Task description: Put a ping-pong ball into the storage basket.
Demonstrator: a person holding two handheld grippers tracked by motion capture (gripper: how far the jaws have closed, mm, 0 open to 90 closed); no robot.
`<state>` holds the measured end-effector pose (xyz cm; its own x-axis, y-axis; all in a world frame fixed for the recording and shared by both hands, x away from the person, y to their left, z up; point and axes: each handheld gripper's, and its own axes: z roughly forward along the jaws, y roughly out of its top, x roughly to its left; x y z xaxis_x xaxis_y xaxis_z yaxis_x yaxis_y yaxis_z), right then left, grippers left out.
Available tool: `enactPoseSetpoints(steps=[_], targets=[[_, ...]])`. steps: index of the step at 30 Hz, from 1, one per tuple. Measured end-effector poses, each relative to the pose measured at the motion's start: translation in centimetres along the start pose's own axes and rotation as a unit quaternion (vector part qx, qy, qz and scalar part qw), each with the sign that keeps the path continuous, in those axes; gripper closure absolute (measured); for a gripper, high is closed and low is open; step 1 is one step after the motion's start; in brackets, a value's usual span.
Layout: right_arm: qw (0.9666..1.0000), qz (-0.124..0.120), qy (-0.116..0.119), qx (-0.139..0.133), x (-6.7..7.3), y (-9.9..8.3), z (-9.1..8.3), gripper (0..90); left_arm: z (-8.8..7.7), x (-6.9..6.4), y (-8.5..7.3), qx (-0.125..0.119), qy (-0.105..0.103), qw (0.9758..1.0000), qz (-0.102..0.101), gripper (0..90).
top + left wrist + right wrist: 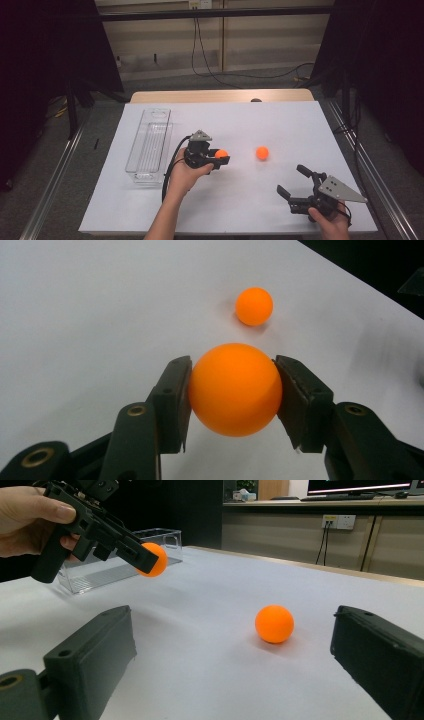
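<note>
In the high view, the left gripper (221, 161) grasps an orange ball (221, 154) above the white table (300, 125), right of the clear bin (149, 145). In the left gripper view, both pads clamp it. In the right gripper view, the right gripper (232, 655) is spread wide, a second orange ball (274, 623) lying beyond.

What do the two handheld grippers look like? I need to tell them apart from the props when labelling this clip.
Both are black and pistol-shaped, each with two flat, blocky black jaws. The left gripper has brass-coloured pivot bushings on its jaw arms, a small grey three-cornered plate on top and a black cable trailing toward the person. The right gripper carries a larger grey three-cornered plate with small holes. The forearms are bare, with no sleeves.
</note>
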<state>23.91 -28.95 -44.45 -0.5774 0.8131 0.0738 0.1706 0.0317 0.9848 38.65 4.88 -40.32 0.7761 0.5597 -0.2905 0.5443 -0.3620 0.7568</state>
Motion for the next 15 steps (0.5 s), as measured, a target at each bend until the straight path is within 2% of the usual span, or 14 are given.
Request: enactPoseSetpoints(steps=[15], targets=[[1.0000, -0.001, 0.003, 0.002, 0.10, 0.00, 0.19, 3.7, -0.72, 0.51, 0.04, -0.007, 0.009, 0.9999, 0.000, 50.9]])
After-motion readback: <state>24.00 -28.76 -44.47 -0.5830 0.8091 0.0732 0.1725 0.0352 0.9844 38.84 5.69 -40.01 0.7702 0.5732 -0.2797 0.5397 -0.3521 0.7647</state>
